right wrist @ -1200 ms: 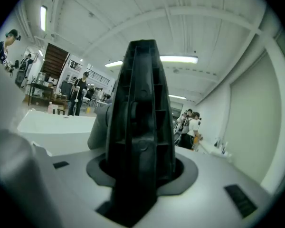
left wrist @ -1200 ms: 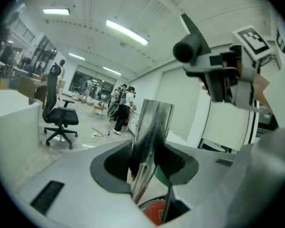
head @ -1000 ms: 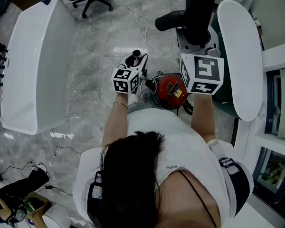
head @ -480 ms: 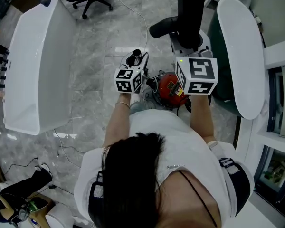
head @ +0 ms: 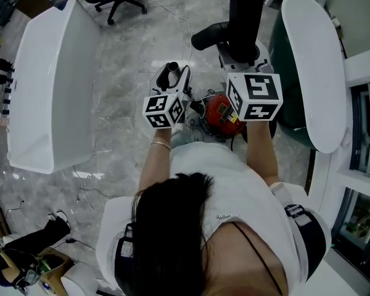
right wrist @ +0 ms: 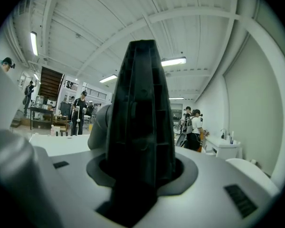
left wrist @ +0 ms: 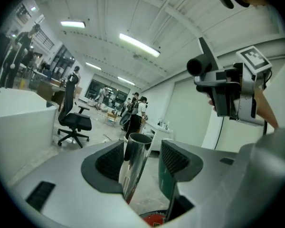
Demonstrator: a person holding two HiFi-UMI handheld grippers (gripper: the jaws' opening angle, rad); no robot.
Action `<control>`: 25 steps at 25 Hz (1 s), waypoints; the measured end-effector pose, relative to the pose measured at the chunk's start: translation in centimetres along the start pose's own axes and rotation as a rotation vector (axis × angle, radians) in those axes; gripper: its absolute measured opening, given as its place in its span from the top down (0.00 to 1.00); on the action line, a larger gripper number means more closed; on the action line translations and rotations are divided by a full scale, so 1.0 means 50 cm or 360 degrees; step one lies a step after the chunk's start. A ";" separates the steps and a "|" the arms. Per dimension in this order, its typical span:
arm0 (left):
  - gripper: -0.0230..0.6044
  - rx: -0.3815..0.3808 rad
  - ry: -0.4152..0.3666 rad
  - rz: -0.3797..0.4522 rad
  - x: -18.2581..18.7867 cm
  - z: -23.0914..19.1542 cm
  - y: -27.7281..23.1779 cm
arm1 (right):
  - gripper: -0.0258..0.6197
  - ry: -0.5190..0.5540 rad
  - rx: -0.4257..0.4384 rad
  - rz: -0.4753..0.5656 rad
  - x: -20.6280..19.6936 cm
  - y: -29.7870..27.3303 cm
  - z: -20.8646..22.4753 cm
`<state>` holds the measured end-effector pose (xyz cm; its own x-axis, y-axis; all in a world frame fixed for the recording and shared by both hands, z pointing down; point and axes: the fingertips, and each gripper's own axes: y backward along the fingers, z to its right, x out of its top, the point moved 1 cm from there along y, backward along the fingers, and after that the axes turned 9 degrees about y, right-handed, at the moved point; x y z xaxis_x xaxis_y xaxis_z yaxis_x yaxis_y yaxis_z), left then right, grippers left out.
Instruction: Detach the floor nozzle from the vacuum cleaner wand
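- Grey marble floor [head: 123, 103] lies under the person, with one long white table [head: 49, 85] beyond the left gripper's outer side and another white table [head: 311, 66] beyond the right gripper's.
- Left gripper [left wrist: 142, 158]: its jaws stand apart and have just been opening. The shiny metal vacuum cleaner wand [head: 170, 74] stands between them, close against the left pad [left wrist: 110, 161], with a clear gap to the right pad, so it is not clamped.
- Right gripper [right wrist: 140, 170]: its jaws are closed on the black plastic floor nozzle [right wrist: 140, 103], which rises well above them.
- The nozzle is apart from the wand. Its dark neck points toward the left gripper, and the wand's open end is bare.
- A round red vacuum cleaner body [head: 222, 113] sits on the floor, below and between the two grippers.
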<state>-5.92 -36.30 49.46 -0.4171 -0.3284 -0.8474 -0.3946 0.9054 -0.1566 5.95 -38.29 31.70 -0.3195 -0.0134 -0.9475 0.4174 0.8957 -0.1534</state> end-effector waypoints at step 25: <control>0.57 0.0037 -0.0257 0.0242 0.160 0.179 0.145 | 0.66 -0.0172 -0.0033 -0.0011 -0.062 0.111 0.011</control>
<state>-4.79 -29.98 37.01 -0.3331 -0.1422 -0.9321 -0.3173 0.9478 -0.0312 9.71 -33.52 33.64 -0.2285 -0.0664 -0.9713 0.3974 0.9044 -0.1553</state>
